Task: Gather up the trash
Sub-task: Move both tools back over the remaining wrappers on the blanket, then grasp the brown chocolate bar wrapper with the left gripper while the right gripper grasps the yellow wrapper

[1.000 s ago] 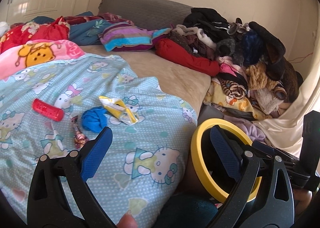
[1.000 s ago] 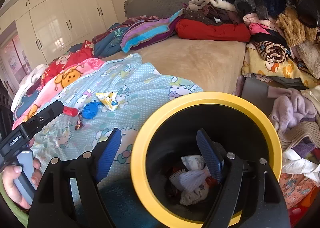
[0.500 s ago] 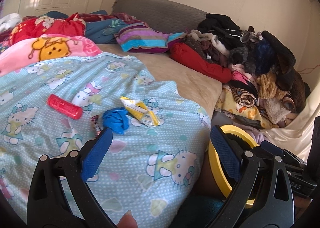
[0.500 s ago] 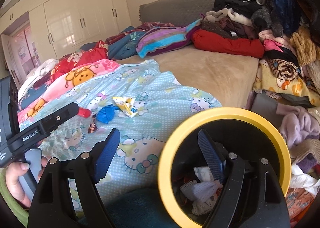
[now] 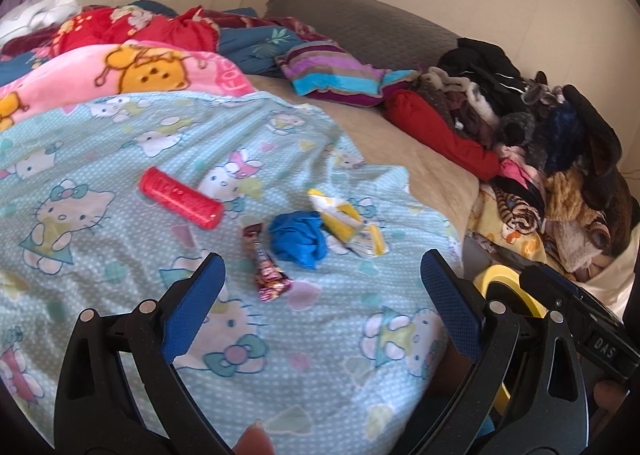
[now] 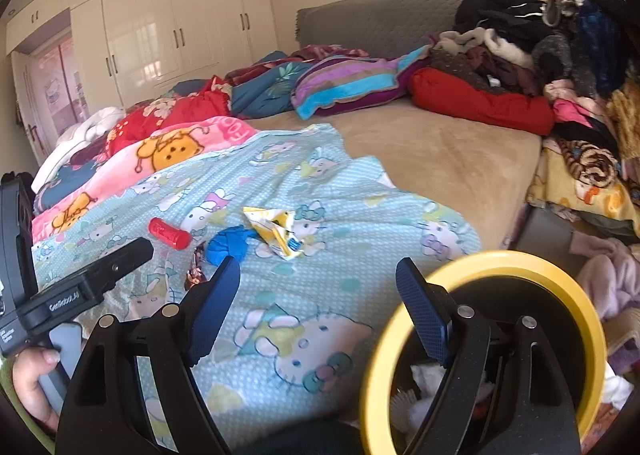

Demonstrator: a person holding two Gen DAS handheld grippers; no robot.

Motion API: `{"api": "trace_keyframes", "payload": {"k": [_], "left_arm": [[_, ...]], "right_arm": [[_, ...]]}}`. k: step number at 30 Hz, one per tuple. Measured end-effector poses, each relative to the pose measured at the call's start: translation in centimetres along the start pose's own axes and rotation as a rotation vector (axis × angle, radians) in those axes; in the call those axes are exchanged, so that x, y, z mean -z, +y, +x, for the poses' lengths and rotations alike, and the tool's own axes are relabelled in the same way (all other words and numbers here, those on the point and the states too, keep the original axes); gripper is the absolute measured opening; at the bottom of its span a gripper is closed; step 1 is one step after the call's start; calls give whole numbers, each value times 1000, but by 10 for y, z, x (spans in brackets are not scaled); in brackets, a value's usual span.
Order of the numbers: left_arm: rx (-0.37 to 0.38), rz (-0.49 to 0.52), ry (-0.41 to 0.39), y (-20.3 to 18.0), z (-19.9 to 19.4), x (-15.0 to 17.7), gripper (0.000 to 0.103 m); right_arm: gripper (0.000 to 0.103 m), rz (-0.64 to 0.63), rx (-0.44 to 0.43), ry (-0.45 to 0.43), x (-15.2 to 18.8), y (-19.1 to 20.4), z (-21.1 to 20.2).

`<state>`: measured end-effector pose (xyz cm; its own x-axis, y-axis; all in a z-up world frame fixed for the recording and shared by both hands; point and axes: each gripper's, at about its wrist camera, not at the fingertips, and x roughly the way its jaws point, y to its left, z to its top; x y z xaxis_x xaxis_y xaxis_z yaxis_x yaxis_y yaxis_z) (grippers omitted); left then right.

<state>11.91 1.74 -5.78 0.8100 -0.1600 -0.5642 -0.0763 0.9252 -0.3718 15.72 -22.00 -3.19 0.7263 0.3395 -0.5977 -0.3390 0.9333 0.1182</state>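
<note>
Both hand-held grippers stand wide and hold nothing: the left hand-held gripper (image 5: 320, 291) and the right hand-held gripper (image 6: 318, 287). On the bed's blue blanket (image 5: 120, 159) lie a red tube (image 5: 181, 203), a candy wrapper (image 5: 268, 271), a blue wad (image 5: 298, 239) and a yellow wrapper (image 5: 344, 223), close together. The yellow-rimmed bin (image 6: 500, 267) stands beside the bed.

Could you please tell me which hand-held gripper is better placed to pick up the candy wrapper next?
Left, probably: the left hand-held gripper is open with the candy wrapper just ahead; the right hand-held gripper sits farther off.
</note>
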Motion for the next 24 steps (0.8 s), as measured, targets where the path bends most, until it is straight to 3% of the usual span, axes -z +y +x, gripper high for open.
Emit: {"api": "trace_keyframes", "payload": {"k": [5,11,18,24], "left_arm": [[-15,-17,19,12,6,1,87],[-10,-48,75,26,23,9,72],[-7,-76,122,34,42,14,59],[-7,-84,147,36,56,16,58]], "right_arm": [[58,-8,-23,68,-3,9,37],[39,-35,-44,141,-4,22,81],[32,-69,-25,209,-7,30,130],[31,-66,-22,248,-11,31,159]]}}
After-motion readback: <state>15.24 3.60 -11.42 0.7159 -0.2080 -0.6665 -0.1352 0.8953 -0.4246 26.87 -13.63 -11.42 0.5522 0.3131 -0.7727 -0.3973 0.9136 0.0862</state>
